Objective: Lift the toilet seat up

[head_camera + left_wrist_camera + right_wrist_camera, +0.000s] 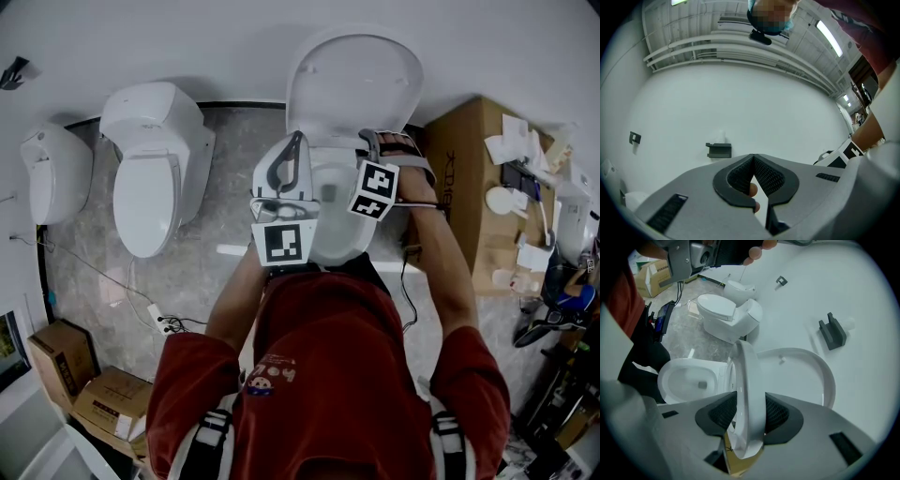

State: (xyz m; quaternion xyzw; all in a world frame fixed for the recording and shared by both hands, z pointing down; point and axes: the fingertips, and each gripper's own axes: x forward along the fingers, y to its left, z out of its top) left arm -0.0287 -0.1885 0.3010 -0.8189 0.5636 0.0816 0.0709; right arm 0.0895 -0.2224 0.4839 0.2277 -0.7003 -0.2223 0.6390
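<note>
Right gripper view: right gripper (748, 414) pinches the raised toilet seat (745, 373), with the bowl (665, 377) at nine o'clock showing its drain. Left gripper (753, 161) has its jaws pressed together.

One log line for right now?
right gripper: clamps white oval toilet seat, raised, not yet against lid | left gripper: shut, empty | white lid: up

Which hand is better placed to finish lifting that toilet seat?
Right: the right gripper has the partly raised toilet seat between its jaws, while the left gripper points at the wall, jaws together and empty.
</note>
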